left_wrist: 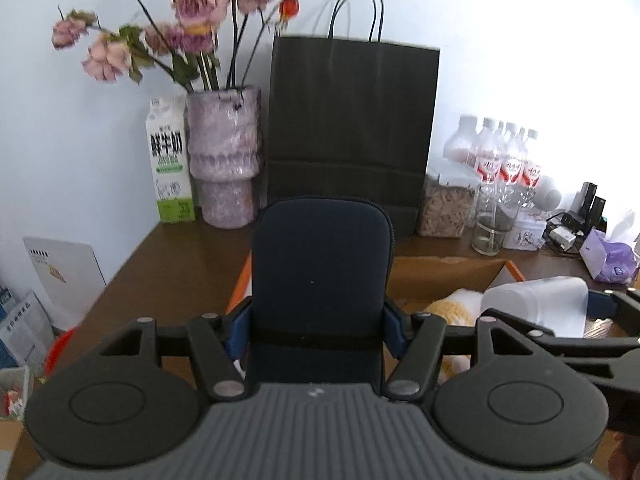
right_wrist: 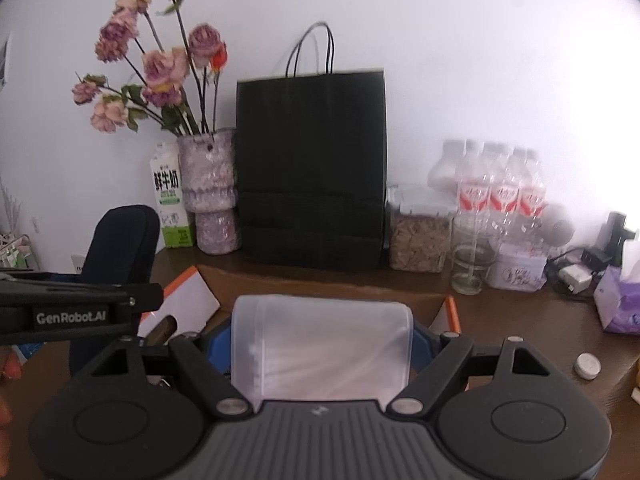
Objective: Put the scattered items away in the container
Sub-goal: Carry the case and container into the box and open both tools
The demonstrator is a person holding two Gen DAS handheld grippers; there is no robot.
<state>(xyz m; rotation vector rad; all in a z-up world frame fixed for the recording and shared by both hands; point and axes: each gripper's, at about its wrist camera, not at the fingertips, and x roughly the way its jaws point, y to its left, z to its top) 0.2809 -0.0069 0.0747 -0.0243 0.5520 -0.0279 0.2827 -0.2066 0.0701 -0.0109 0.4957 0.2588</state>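
My left gripper (left_wrist: 318,326) is shut on a dark navy zippered pouch (left_wrist: 320,272), which stands upright between the blue pads. My right gripper (right_wrist: 322,346) is shut on a translucent white plastic box (right_wrist: 322,344), held lifted over the open cardboard box (right_wrist: 320,282) with orange-edged flaps. From the left wrist view the cardboard box (left_wrist: 440,276) lies behind and right of the pouch, with a yellow and white plush toy (left_wrist: 456,308) inside; the plastic box (left_wrist: 536,304) and right gripper show at right. The pouch (right_wrist: 120,240) and left gripper arm show at the left of the right wrist view.
Along the wall stand a milk carton (left_wrist: 170,168), a vase of dried roses (left_wrist: 224,160), a black paper bag (left_wrist: 352,120), a jar of flakes (left_wrist: 444,208), a glass (left_wrist: 490,228), several water bottles (left_wrist: 504,160), chargers and a purple tissue pack (left_wrist: 612,260). A small white cap (right_wrist: 587,366) lies on the brown table.
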